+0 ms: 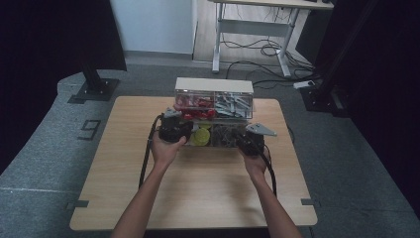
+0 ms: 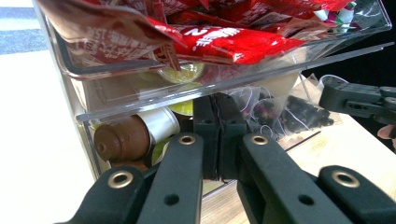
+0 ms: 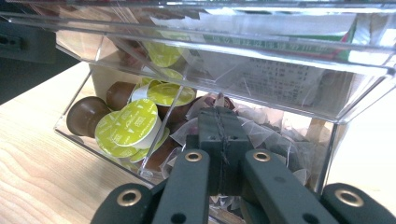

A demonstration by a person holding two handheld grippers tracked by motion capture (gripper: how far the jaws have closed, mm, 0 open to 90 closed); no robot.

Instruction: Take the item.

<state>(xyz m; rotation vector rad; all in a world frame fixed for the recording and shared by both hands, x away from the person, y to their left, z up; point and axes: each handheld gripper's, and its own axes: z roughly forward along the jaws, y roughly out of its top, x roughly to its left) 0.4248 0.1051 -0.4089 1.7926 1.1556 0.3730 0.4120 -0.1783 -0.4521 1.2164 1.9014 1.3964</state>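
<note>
Nearest the person, on the pale wooden table (image 1: 198, 188), two bare forearms reach forward, each hand holding a black two-jaw gripper against the front of a clear acrylic two-tier organiser box (image 1: 214, 106). At the lower tier's left half, the left gripper (image 1: 174, 128) has its jaws pressed together with nothing between them; in the left gripper view its tips (image 2: 219, 126) sit right at the open lower bin, just beside brown coffee capsules (image 2: 123, 139) and yellow-green lidded ones (image 2: 183, 107). To the right of those, clear sachets of dark dried tea (image 2: 289, 112) fill the neighbouring compartment. The right gripper (image 1: 250, 141) is at that right half; its jaws are likewise closed on nothing, and in the right gripper view the tips (image 3: 219, 128) lie against the tilted-out lower bin (image 3: 93, 135), among the tea sachets (image 3: 275, 140), with the lime-lidded capsules (image 3: 133, 123) beyond the divider. Above, the upper tier holds red foil packets (image 2: 224, 39) on the left and white paper sachets (image 1: 234, 103) on the right. Beyond the table stand a desk frame (image 1: 252, 34) and loose floor cables.
</note>
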